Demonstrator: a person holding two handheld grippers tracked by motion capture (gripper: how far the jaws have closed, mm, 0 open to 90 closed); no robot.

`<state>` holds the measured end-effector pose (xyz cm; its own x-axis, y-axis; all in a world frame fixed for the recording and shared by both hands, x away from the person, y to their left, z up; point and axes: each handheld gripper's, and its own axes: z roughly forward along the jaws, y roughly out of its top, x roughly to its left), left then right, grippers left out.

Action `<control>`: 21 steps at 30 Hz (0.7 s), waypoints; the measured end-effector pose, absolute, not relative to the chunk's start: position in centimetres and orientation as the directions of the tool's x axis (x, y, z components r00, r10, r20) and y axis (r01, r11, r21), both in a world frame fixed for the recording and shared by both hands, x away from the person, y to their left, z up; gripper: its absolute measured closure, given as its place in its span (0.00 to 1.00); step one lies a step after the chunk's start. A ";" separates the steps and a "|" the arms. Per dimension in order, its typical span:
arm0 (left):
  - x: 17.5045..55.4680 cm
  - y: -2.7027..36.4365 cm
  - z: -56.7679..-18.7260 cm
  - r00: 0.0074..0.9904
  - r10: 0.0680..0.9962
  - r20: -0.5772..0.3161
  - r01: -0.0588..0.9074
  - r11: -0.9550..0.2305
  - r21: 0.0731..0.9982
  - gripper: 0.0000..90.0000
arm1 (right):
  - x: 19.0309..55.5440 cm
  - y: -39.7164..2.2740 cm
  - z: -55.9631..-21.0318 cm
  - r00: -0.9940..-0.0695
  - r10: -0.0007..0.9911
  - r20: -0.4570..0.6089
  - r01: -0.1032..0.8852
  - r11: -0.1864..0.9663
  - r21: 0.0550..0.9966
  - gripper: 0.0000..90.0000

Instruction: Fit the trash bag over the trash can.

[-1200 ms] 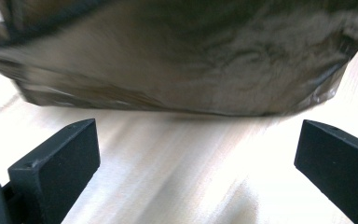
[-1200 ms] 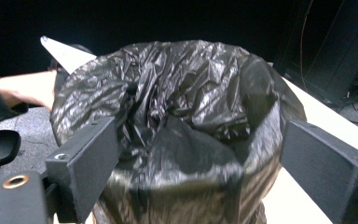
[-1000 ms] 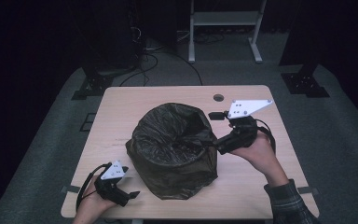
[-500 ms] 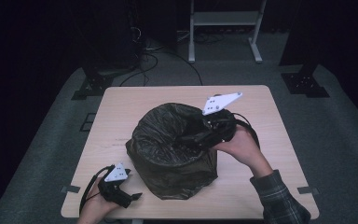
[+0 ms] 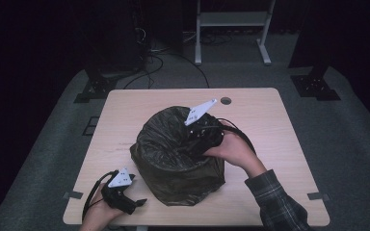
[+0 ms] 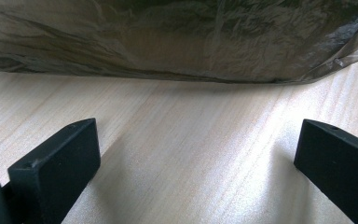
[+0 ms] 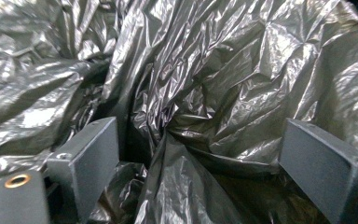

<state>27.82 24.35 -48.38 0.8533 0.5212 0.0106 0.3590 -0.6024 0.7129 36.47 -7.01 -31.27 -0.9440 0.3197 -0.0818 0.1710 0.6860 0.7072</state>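
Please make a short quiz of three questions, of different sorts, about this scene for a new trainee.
1. True or false: the left tongs are shut on the black plastic bag.
2. Where are the right tongs? A) on the bare table B) reaching into the bag's crumpled mouth C) on the floor
3. In a few words: what lies between the left tongs and the bag in the left gripper view?

Key:
1. False: their jaws stand wide apart, short of the bag.
2. B
3. Bare light wood of the table.
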 end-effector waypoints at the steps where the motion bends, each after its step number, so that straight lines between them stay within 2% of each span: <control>1: 27.8 24.4 -48.4 0.853 0.521 0.011 0.359 -0.602 0.713 0.00 | 36.5 -6.8 -31.3 -0.945 0.316 -0.084 0.171 0.697 0.696 0.13; 9: 27.8 24.3 -48.4 0.853 0.521 0.011 0.359 -0.602 0.713 0.00 | 36.3 -5.6 -32.0 -0.949 0.289 -0.129 0.154 0.779 0.608 0.12; 14: 27.8 24.4 -48.4 0.853 0.521 0.011 0.359 -0.602 0.713 0.00 | 36.4 -5.3 -32.1 -0.955 0.282 -0.093 0.184 0.808 0.559 0.13; 21: 27.8 24.3 -48.4 0.853 0.522 0.010 0.360 -0.602 0.713 0.00 | 36.4 -5.9 -31.1 -0.952 0.295 -0.083 0.187 0.773 0.606 0.12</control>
